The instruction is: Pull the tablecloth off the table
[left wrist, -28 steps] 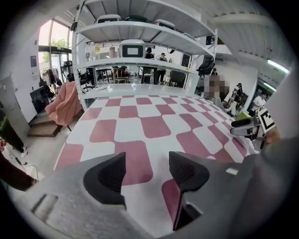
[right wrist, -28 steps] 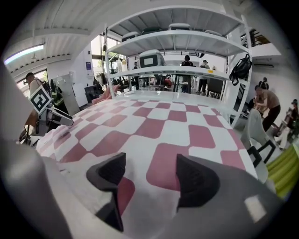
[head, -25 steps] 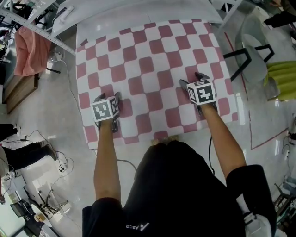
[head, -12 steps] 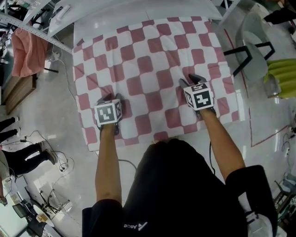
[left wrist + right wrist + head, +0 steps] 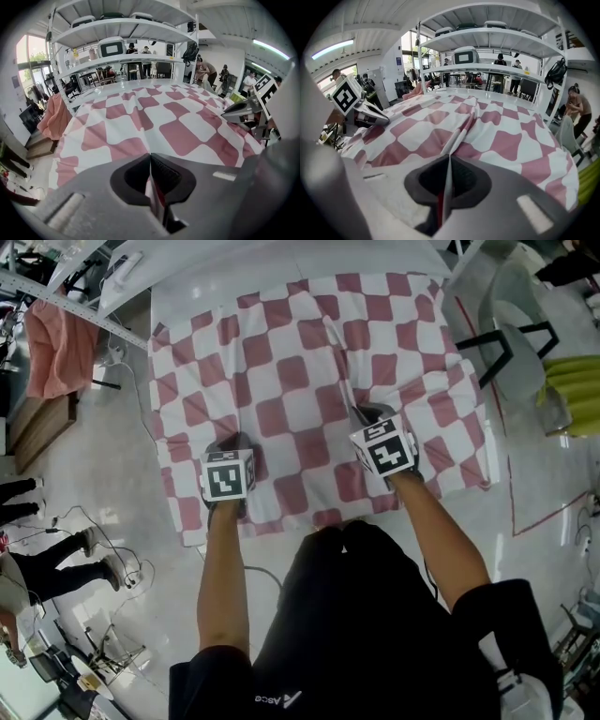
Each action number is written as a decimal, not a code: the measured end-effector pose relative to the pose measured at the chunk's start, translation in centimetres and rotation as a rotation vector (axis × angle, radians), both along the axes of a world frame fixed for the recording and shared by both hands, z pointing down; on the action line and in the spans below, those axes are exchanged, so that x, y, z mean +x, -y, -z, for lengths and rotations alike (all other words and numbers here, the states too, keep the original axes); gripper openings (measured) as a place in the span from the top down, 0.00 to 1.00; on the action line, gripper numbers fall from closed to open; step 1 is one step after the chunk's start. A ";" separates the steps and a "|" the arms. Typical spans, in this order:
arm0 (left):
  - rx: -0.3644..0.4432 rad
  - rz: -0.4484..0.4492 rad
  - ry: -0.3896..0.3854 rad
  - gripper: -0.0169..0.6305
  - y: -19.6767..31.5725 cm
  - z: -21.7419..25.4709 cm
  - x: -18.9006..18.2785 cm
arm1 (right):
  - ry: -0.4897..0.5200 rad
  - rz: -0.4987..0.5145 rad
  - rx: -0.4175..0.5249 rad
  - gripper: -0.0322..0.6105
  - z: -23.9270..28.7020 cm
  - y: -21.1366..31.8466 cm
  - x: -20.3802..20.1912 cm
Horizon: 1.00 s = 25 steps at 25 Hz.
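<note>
"At the near edge of the table point(image 5: 262, 263), what state is recorded for the tools?"

"Both are noted as clamped. The jaws of the left gripper point(image 5: 232, 441) have just been closing, and a fold of the tablecloth point(image 5: 309, 362) is seen pinched between them. The same is recorded for the right gripper point(image 5: 371, 414): its jaws have just been closing, and a raised ridge of cloth is nipped between them."

"Where is the cloth placed relative to the table?"

"It is spread over most of the tabletop, with its hem hanging off the near edge. A bare strip is left at the far end. Creases are seen running from the right grip toward the far edge."

"Which relation is judged decisive for the pull?"

"The bulk of the cloth lies beyond both tools, toward the table's far edge, so a draw back over the near edge is judged to be called for. The grips are set side by side, about equally near that edge. Skewing under an uneven pull is flagged as a risk."
</note>
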<state>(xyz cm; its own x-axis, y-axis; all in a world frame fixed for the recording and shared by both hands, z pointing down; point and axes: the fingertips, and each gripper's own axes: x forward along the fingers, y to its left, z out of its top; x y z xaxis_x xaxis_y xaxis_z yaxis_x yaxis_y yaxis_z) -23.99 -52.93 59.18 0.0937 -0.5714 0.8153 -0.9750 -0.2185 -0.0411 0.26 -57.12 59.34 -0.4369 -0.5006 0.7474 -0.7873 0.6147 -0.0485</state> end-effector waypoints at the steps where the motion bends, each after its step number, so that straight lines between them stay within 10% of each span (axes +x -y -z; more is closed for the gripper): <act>1: 0.011 0.005 -0.009 0.96 -0.2 0.1 0.1 | 0.013 0.013 -0.003 0.95 0.0 -0.5 -0.4; 25: 0.509 0.110 -0.398 0.96 -15.1 14.7 4.1 | 0.479 0.186 0.078 0.95 10.8 -15.5 -2.1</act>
<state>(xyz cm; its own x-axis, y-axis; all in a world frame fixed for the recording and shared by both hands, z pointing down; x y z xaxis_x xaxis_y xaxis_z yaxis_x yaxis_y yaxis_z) -19.92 -37.84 44.50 0.2510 -0.9003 0.3556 -0.9527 -0.1647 0.2554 -1.89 -41.65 48.52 -0.8081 -0.4278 0.4050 -0.5646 0.7586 -0.3252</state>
